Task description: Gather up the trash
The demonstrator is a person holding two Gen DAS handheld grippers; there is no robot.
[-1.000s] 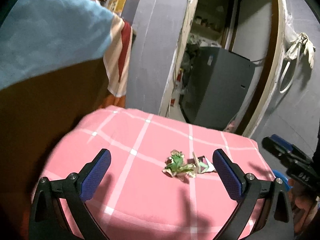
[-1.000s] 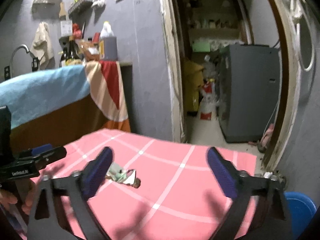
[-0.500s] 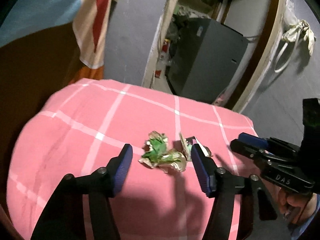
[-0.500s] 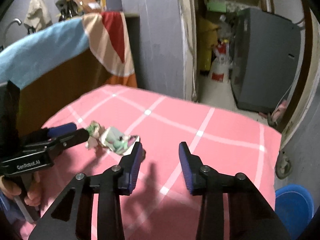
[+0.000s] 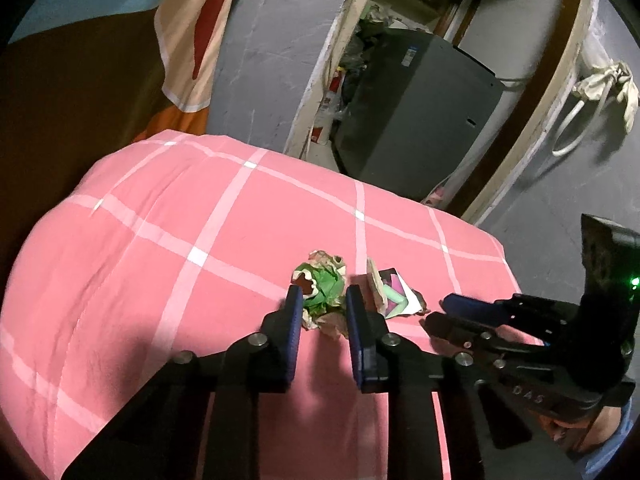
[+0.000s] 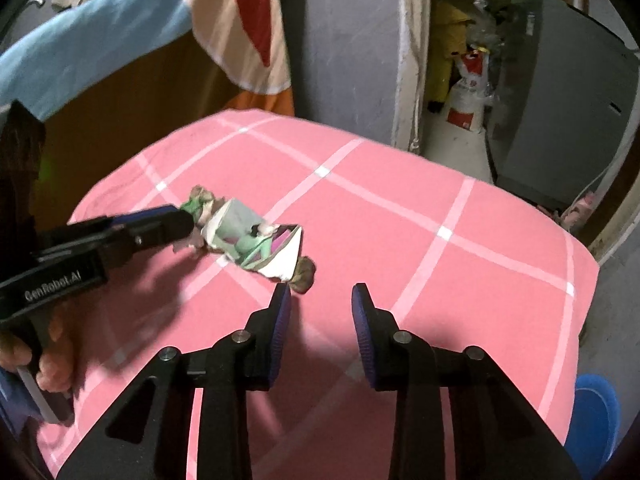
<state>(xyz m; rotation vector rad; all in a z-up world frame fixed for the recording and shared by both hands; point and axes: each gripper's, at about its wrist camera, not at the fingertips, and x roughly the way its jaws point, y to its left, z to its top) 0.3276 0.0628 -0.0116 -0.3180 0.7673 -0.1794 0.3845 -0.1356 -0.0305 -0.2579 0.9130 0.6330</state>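
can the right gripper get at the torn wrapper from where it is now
Probably yes: the right gripper, jaws closing on nothing, sits just short of the torn wrapper, with bare cloth between. The left gripper is on the crumpled wad beside it.

Dim room light, soft shadows on the pink cloth, fisheye-bent edges, slight motion blur.

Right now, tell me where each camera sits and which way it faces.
Left wrist: on the left gripper, angled down across the pink checked cloth at the crumpled green wrapper, which its closing jaws flank; the right gripper shows at right.
Right wrist: on the right gripper, angled down at the torn printed wrapper; nothing lies between its closing jaws; the left gripper and a hand show at left.
Shared: cloth, both wrappers, grey appliance.
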